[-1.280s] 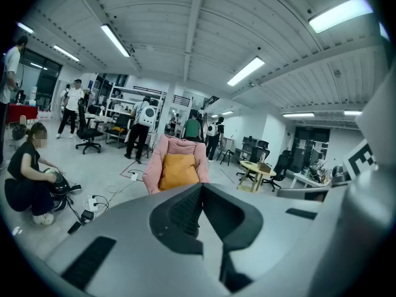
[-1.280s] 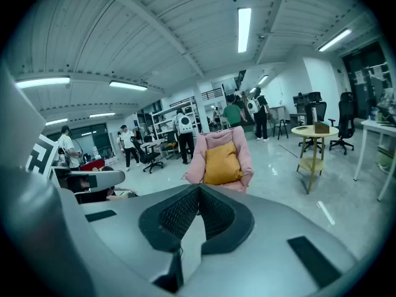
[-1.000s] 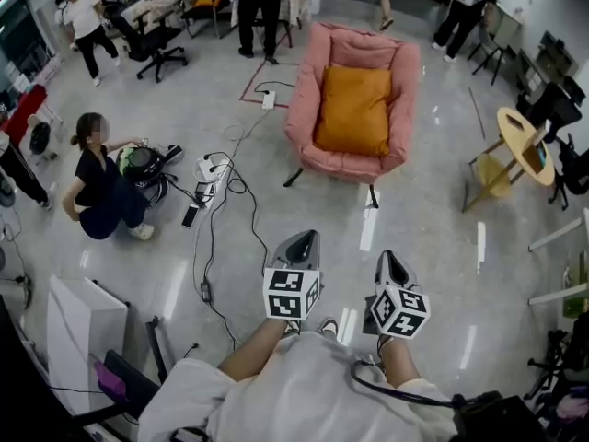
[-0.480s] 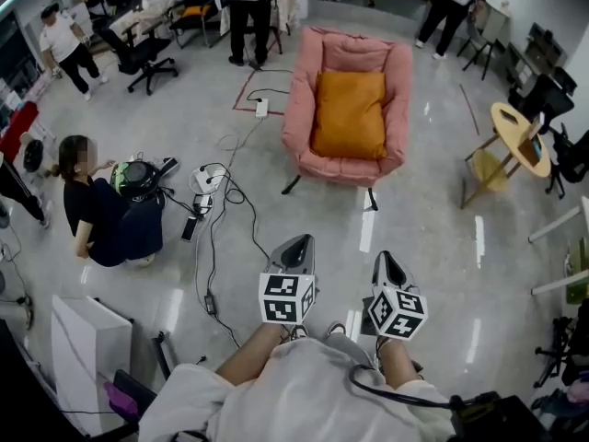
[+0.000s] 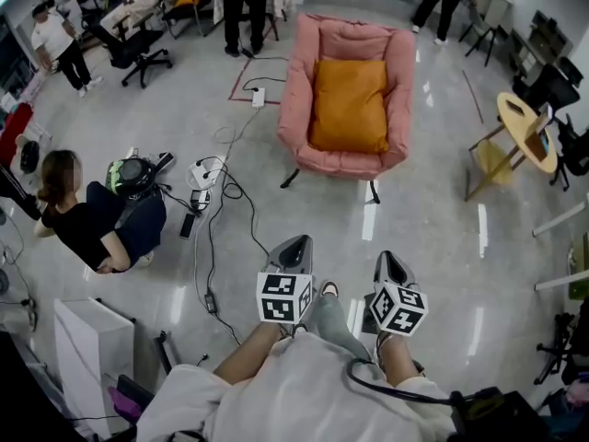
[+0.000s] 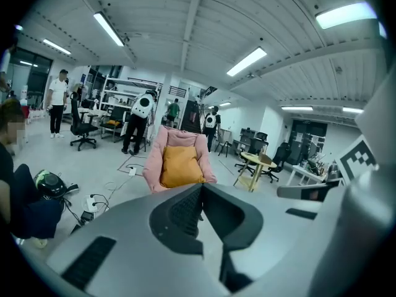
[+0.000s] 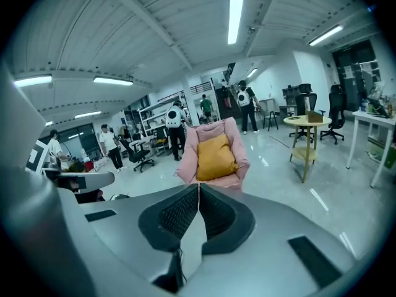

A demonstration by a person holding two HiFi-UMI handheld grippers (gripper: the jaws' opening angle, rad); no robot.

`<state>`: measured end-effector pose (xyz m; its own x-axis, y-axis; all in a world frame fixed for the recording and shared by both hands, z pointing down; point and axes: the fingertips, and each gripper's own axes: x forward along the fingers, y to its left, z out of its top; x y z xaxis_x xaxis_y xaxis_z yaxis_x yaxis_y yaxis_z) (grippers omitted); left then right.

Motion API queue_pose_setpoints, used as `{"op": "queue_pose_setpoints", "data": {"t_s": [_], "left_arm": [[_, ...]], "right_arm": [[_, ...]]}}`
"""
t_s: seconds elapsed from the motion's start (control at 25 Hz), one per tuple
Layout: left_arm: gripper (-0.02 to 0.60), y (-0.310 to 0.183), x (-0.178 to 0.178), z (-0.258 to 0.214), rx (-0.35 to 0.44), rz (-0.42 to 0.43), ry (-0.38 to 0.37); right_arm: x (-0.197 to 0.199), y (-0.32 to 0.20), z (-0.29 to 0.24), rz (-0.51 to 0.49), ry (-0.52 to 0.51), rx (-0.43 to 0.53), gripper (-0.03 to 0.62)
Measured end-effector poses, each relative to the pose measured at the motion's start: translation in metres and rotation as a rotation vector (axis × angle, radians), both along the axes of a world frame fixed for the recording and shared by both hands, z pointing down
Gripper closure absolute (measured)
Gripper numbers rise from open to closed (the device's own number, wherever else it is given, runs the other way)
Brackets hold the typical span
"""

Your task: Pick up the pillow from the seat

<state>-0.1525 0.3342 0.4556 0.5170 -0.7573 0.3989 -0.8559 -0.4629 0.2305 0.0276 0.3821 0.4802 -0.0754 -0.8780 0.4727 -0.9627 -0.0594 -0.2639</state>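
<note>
An orange pillow (image 5: 349, 105) leans upright against the back of a pink armchair (image 5: 299, 109) on the far floor; it also shows as the pillow (image 6: 180, 166) in the left gripper view and the pillow (image 7: 215, 156) in the right gripper view. My left gripper (image 5: 296, 241) and right gripper (image 5: 390, 257) are held side by side in front of me, well short of the chair, both pointing toward it. Each has its jaws shut with nothing between them, as the left gripper (image 6: 202, 185) and right gripper (image 7: 198, 185) show in their own views.
Cables and a power strip (image 5: 204, 169) trail over the floor left of the chair. A person (image 5: 87, 219) crouches at the left by a white box (image 5: 87, 334). A small round yellow table (image 5: 525, 136) stands right of the chair. Several people and office chairs are at the back.
Chair and pillow have come nearer and sit higher in the head view as I walk toward them. Both grippers stay shut and keep their place in front of me.
</note>
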Motion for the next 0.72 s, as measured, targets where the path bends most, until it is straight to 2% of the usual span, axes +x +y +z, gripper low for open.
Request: {"op": "queue_pose_setpoints", "data": {"t_s": [0.28, 0.52, 0.72], "left_arm": [[0.581, -0.065, 0.016, 0.006, -0.014, -0.045, -0.024], [0.581, -0.114, 0.048, 0.003, -0.016, -0.049, -0.002], [0.581, -0.145, 0.078, -0.001, -0.004, -0.048, -0.016]], "right_arm": [[0.016, -0.072, 0.004, -0.044, -0.009, 0.001, 0.563], [0.054, -0.119, 0.005, -0.05, -0.001, -0.006, 0.563], [0.087, -0.15, 0.005, -0.04, -0.005, -0.01, 0.563]]}}
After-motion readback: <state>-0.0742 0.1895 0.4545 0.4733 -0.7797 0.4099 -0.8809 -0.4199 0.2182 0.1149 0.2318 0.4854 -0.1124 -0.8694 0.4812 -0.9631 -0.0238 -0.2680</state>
